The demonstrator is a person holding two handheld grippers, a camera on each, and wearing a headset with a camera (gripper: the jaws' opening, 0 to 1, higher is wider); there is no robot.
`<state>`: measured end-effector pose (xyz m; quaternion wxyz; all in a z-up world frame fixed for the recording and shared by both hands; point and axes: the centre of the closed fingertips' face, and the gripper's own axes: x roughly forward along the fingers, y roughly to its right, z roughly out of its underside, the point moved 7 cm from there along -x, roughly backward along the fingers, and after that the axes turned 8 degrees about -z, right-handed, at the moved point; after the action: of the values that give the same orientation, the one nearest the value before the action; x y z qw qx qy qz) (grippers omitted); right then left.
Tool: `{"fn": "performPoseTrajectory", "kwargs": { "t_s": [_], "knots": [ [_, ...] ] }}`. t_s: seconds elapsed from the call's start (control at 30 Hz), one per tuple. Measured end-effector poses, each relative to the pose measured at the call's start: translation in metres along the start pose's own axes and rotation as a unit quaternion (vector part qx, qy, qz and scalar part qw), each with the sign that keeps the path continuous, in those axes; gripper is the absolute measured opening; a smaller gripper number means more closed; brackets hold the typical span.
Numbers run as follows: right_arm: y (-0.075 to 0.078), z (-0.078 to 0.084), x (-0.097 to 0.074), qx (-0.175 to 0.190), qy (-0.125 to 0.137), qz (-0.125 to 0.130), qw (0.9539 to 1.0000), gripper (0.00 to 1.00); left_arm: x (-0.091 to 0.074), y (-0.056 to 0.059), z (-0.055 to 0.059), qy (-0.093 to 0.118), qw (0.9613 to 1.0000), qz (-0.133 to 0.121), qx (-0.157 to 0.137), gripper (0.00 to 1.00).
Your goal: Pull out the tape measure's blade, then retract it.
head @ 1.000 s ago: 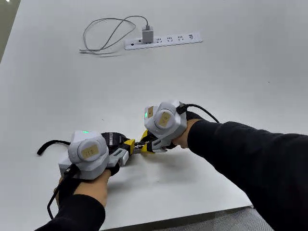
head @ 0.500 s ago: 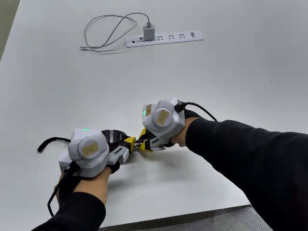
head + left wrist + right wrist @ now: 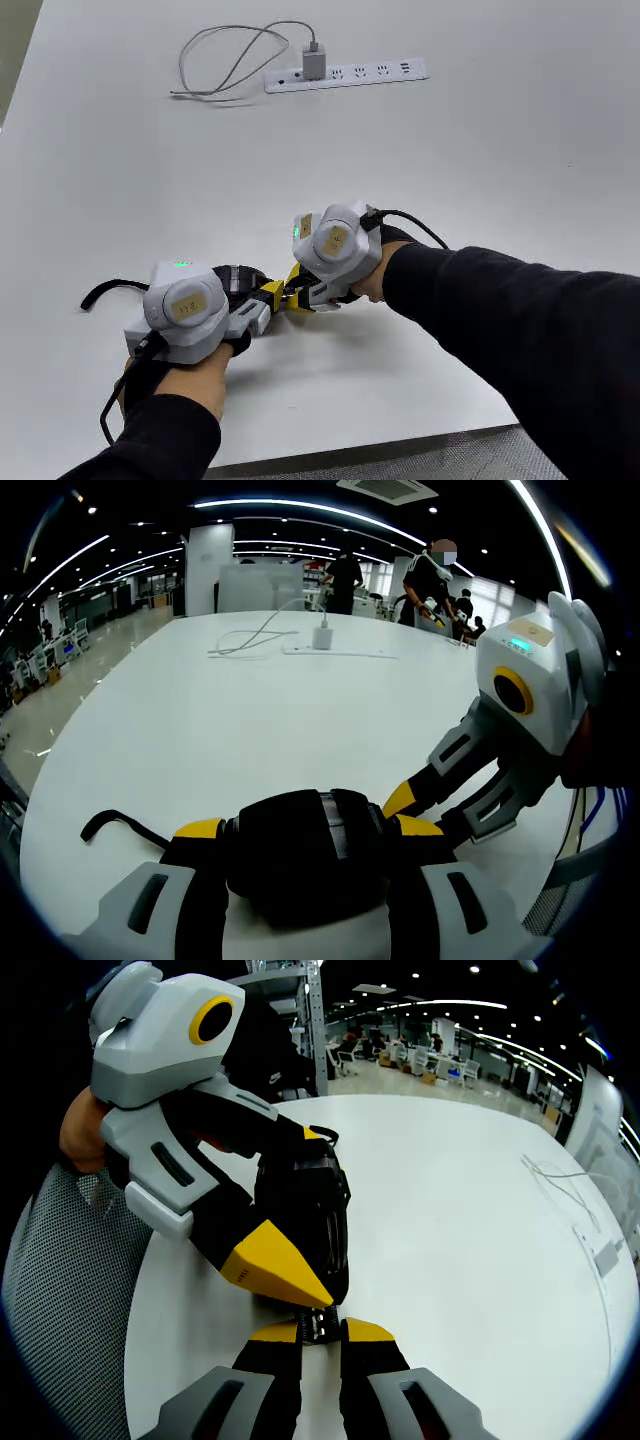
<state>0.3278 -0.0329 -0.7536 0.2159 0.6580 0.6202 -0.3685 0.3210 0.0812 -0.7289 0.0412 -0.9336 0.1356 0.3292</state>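
A black tape measure [image 3: 300,870] rests on the white table [image 3: 420,200], and my left gripper [image 3: 305,828] is shut around its case. In the head view the case [image 3: 237,282] shows just past the left gripper [image 3: 260,300]. My right gripper [image 3: 320,1334] comes in from the right with its yellow-tipped jaws shut on the blade's end hook [image 3: 320,1320], right at the mouth of the case [image 3: 305,1205]. Almost no blade shows between the right gripper [image 3: 296,297] and the case. The case's black wrist strap [image 3: 100,292] trails off to the left.
A white power strip [image 3: 350,73] with a plugged-in charger and a looped grey cable [image 3: 230,55] lies at the far side of the table. The table's near edge [image 3: 400,450] runs just below my arms. Several people stand far behind the table.
My right gripper has edged left toward the case, so the gap between the two grippers is a little smaller. The left gripper has kept its hold in place.
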Motion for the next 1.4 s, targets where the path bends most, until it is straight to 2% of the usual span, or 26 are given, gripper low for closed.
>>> {"fn": "performPoseTrajectory", "kwargs": {
  "t_s": [0.83,1.0,1.07,1.17,1.4],
  "knots": [
    [0.0008,-0.0043,0.0045,-0.005,0.003,0.000,1.0000,0.11,0.0003,0.0006,0.0006,0.002,1.0000,-0.006,-0.007,0.61],
    [0.0000,-0.0039,0.0045,-0.003,0.004,0.001,1.0000,0.12,0.0001,0.0006,0.0014,0.010,0.9999,-0.005,-0.009,0.62],
    [-0.0009,-0.0035,0.0044,-0.002,0.003,0.003,1.0000,0.12,-0.0004,0.0008,0.0013,0.010,0.9999,-0.004,-0.007,0.62],
    [-0.0013,-0.0041,0.0049,-0.001,0.001,0.004,1.0000,0.13,-0.0022,0.0017,-0.0005,0.013,0.9997,-0.001,0.018,0.62],
    [-0.0029,-0.0050,0.0039,0.000,-0.001,0.007,1.0000,0.16,-0.0037,0.0003,-0.0009,0.016,0.9996,0.005,0.022,0.61]
  ]
}}
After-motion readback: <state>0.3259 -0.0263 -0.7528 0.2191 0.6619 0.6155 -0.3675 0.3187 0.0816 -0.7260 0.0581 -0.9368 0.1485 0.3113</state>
